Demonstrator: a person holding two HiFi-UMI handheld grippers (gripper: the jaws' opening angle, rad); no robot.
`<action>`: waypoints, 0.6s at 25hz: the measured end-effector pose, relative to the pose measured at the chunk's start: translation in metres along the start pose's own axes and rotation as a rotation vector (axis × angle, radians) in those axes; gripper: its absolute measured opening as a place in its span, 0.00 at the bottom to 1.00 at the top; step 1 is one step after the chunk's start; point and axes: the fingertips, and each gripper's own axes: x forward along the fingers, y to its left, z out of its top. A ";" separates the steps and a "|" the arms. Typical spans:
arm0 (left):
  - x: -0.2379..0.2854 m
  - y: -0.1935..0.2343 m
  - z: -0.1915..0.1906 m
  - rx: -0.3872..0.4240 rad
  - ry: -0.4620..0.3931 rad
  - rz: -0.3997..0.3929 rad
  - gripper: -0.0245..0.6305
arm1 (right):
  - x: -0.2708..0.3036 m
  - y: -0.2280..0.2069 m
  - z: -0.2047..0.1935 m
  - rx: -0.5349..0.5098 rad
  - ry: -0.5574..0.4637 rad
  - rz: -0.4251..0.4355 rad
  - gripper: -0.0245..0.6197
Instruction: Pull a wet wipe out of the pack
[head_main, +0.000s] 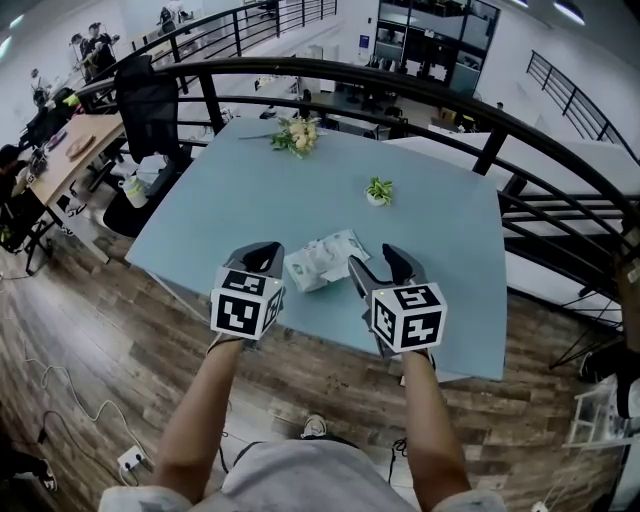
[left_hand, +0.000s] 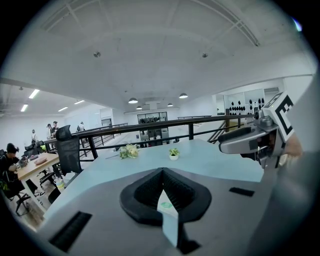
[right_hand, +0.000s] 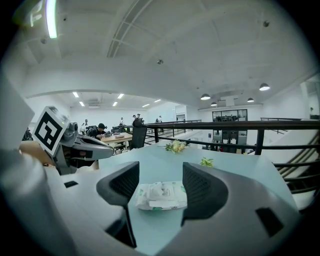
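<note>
Both bare forearms reach fwd side by side, left forearm (head_main: 200, 420) and right forearm (head_main: 430, 430) approx parallel, each hand hidden behind its marker cube. The wet wipe pack (head_main: 320, 260) lies flat on the pale blue table (head_main: 250, 200), near the edge closest to the person, slightly askew. The left gripper (head_main: 265, 250) sits just left of the pack, level w/ it and pointing fwd. Its jaws are closed tip to tip w/ nothing pinched at the tips. Through the slit behind them a white sliver (left_hand: 166, 204) w/ a green mark shows, matching the mark on the pack's left end; can't tell if it's touched. The right gripper (head_main: 372, 256) sits just right of the pack, jaws spread wide. In the right gripper view the pack lies framed btwn the two jaws, a bit ahead of them and clear of both pads, flat on the table. Beyond the pack, a small potted plant (head_main: 378, 191) stands mid-table, and farther off a flower bouquet (head_main: 296, 135) lies near the far edge. A black railing (head_main: 400, 85) curves behind that edge.
</note>
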 end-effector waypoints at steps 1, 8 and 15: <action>0.001 0.000 0.001 0.000 0.000 0.000 0.03 | 0.001 0.000 0.000 0.001 0.001 0.001 0.43; 0.008 0.003 0.005 0.006 -0.001 0.008 0.03 | 0.009 -0.004 -0.002 0.007 0.004 0.012 0.43; 0.011 0.004 0.010 0.017 -0.011 0.010 0.03 | 0.013 -0.005 -0.003 0.007 -0.002 0.012 0.43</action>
